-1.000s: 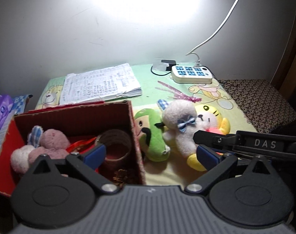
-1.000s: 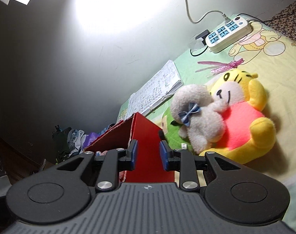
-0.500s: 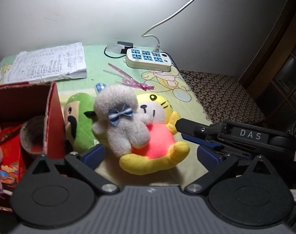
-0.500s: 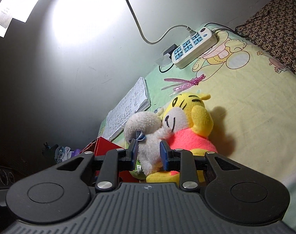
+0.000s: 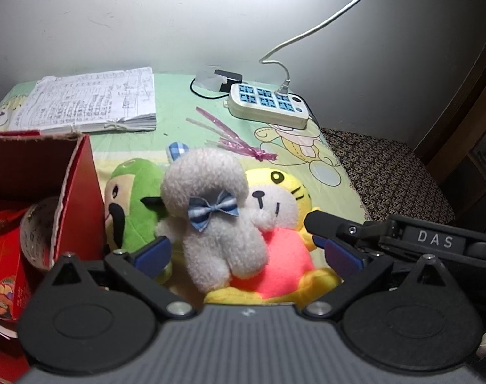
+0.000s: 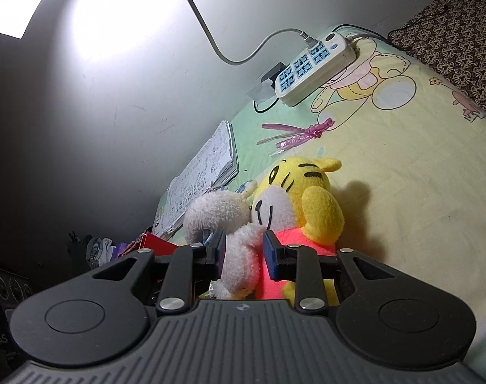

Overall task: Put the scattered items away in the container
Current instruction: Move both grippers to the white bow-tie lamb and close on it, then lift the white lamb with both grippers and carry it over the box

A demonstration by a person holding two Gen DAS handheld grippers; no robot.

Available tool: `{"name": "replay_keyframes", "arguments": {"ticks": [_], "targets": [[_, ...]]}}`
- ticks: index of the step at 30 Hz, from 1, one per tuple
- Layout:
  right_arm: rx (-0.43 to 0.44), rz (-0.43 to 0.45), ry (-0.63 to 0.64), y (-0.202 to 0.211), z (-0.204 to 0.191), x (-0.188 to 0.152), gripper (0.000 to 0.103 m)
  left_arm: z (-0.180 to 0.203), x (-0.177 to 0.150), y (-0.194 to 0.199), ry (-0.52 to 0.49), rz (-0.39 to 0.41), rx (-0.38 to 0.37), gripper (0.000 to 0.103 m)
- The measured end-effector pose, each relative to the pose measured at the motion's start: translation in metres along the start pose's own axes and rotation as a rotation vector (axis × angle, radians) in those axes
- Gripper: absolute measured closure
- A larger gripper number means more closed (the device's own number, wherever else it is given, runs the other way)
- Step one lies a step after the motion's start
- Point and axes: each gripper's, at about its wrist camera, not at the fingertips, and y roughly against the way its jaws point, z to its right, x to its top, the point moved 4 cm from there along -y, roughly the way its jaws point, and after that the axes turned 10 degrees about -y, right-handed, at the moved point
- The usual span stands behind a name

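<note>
We held our left gripper wide open around the grey plush that leaned on the yellow tiger beside the red box, while our right gripper stood narrow, its pads flanking the plush's arm without visibly pinching it.

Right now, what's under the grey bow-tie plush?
The grey plush lies on the yellow tiger plush, covering part of its pink belly; the green plush sits beside it. Whatever is beneath both is hidden.
</note>
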Motion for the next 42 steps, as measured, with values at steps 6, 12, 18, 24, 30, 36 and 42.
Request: {"name": "replay_keyframes", "arguments": {"ticks": [6,12,18,24,30,36,42], "targets": [[0.004,-0.034,-0.007,-0.025,0.002,0.005,0.074,-0.013,0.002,-0.016,0.036,-0.018,0.007,0.001],[0.005,-0.037,0.031,-0.043,-0.003,0.010,0.071,-0.022,0.008,-0.034,0.049,-0.033,0.005,0.001],[0.030,-0.048,0.052,-0.057,-0.002,0.018,0.071,-0.032,0.013,-0.044,0.059,-0.023,-0.009,0.003],[0.076,-0.089,0.053,-0.071,-0.004,0.019,0.069,-0.039,0.014,-0.049,0.078,-0.020,-0.041,0.006],[0.122,-0.128,-0.015,-0.076,0.004,0.020,0.069,-0.038,0.010,-0.057,0.095,-0.031,-0.083,0.006],[0.172,-0.186,-0.084,-0.076,0.013,0.017,0.069,-0.032,0.006,-0.061,0.109,-0.042,-0.128,0.006],[0.232,-0.233,-0.151,-0.071,0.014,0.011,0.067,-0.022,0.005,-0.050,0.059,-0.037,-0.112,0.006]]}}
